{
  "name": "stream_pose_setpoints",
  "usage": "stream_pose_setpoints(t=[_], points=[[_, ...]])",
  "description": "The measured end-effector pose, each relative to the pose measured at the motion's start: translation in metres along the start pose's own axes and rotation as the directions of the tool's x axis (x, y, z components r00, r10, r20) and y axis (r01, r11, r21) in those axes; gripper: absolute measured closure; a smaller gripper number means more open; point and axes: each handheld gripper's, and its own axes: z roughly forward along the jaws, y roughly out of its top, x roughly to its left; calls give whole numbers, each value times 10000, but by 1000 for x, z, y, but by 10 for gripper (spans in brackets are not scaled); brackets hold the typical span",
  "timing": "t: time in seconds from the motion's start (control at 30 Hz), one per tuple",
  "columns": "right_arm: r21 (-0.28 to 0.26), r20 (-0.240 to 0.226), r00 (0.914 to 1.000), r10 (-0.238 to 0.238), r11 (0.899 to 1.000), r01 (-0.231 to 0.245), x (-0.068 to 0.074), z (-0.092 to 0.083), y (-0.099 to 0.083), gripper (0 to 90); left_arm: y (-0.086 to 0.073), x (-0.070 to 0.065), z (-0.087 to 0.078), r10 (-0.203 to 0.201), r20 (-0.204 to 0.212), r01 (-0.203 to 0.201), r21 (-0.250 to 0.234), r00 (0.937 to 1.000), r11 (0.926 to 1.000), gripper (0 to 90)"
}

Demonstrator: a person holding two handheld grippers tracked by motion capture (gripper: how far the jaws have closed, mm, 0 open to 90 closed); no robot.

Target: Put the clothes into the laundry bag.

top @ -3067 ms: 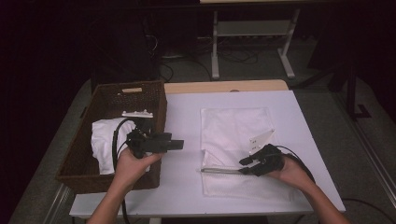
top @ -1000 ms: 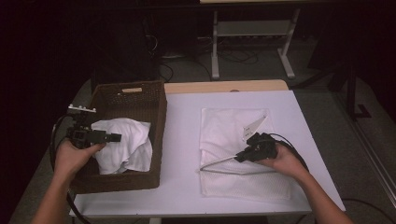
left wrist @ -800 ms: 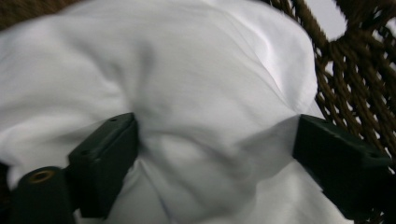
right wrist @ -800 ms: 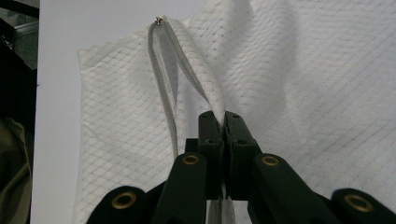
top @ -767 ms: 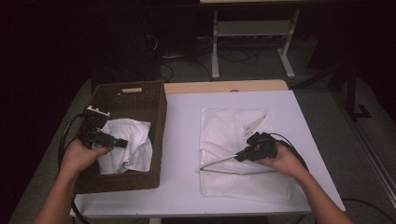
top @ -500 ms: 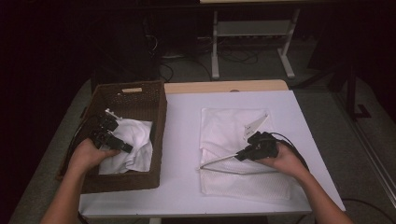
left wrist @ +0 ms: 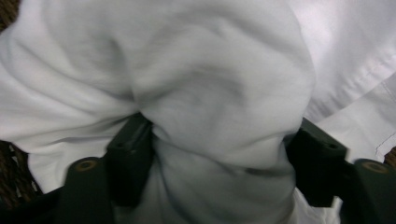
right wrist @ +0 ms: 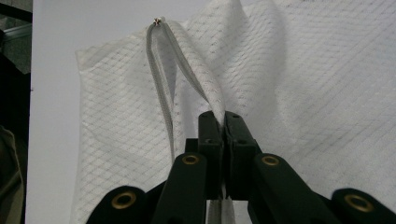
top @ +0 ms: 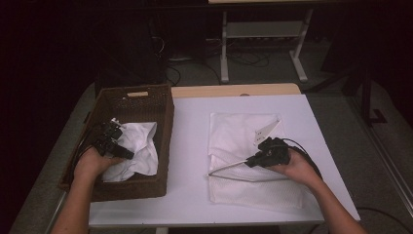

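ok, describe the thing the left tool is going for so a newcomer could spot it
Start at the dark wicker basket on the table's left side. Inside lies a crumpled white garment, bunched between the left tool's closing jaws. Unlike the flat mesh bag beside the basket, it is plain and rumpled.

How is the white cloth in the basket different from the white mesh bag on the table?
The white cloth is crumpled in a heap inside the brown basket; the mesh bag lies spread nearly flat on the table. The cloth looks plain and smooth, while the bag has a criss-cross net pattern and a zipper edge. The left gripper straddles a bunched fold of cloth; the right gripper pinches the bag's thin edge. Both are white.
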Motion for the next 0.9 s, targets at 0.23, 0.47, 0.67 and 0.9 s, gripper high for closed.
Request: stream_pose_setpoints(t=[0.23, 0.47, 0.67, 0.9], points=[[-53, 51, 10000, -7, 10000, 7, 0, 0, 0, 866, 0, 2, 0, 48, 193, -45, -128, 9998, 9999, 504], [-112, 85, 10000, 29, 9999, -28, -1, -2, 0, 866, -1, 6, -3, -335, 702, 366, -431, 9970, 9984, 643], [-158, 40, 10000, 66, 9999, -66, -2, -1, -1, 867, -6, 14, -8, -980, 1460, 1106, -808, 9844, 9906, 691], [-226, -49, 9999, 151, 9996, -152, -5, -2, -1, 867, -9, 15, -20, -1273, 2493, 1593, -1128, 9600, 9808, 717]])
